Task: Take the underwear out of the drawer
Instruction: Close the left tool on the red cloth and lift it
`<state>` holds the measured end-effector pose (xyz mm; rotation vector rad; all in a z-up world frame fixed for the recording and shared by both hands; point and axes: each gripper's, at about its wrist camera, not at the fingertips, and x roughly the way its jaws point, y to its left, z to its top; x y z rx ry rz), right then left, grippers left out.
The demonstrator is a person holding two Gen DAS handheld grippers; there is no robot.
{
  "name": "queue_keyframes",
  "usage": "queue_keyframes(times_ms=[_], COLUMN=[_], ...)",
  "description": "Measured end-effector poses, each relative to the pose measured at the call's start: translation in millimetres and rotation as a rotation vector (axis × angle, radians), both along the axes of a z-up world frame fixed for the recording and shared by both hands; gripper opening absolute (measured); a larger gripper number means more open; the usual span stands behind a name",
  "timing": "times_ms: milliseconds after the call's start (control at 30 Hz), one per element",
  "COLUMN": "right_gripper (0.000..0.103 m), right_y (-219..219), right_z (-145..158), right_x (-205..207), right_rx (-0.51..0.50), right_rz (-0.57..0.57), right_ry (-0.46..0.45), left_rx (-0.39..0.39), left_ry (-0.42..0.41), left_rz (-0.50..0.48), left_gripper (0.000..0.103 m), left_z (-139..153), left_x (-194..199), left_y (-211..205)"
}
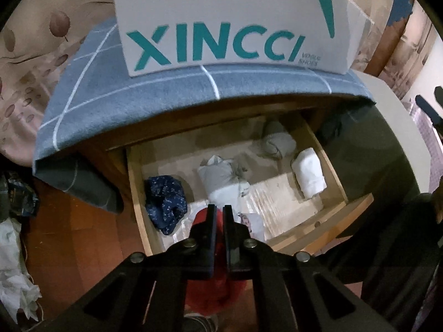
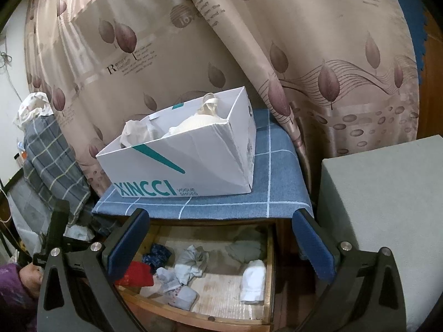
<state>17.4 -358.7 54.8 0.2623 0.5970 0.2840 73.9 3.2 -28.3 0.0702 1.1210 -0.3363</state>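
Red underwear (image 1: 206, 282) bunched, axis unclear

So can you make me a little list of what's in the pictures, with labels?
drawer: pulled open, clothes inside
left tool: shut on red underwear
right tool: open, holding nothing
navy garment: in drawer, left side
white roll: in drawer, right side
shoe box: on blue checked cloth above the drawer, pale things inside
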Motion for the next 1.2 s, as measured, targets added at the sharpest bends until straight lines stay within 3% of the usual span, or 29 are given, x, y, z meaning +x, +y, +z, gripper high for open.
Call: queue_keyframes(times_ms=[200, 333, 500, 800, 933, 1000, 1200], right_gripper=[0.103, 0.103, 0.103, 0.103, 0.103, 0.103, 0.103], right_y=[1.4, 1.7, -0.9, 3.8, 5.4, 6.8, 7.4], right_z=[0.0, 0.3, 0.6, 0.3, 0.0, -0.2, -0.9], right_x=[0.6, -0.3, -0.1, 0.2, 0.4, 0.4, 1.4], right_rx=[-0.004, -0.003, 0.018, 0.008, 0.003, 0.001, 0.006], right_rz=[0.007, 0.016, 0.018, 0.034, 0.043, 0.049, 0.058], right_ry=[0.003, 0.003, 0.002, 0.005, 0.008, 0.010, 0.012], left_rx=[0.027, 0.100, 0.215, 0.279, 0.352, 0.379, 0.455], left_ry=[0.070, 0.127, 0.152, 0.318, 0.316, 0.315, 0.297], left_rz=[-0.050, -0.101, -0.130, -0.175, -0.200, -0.218, -0.321], left_gripper=[0.004, 0.004, 0.008, 0.013, 0.018, 0.028, 0.031], left_z=[-37.1, -61.0, -67.4, -94.9, -101.7, -106.0, -120.3], left_x=[19.8, 26.8, 26.9, 46.5, 50.3, 50.0, 40.9], left_y=[-19.2, -31.8, -33.8, -22.7, -24.0, -25.5, -39.2])
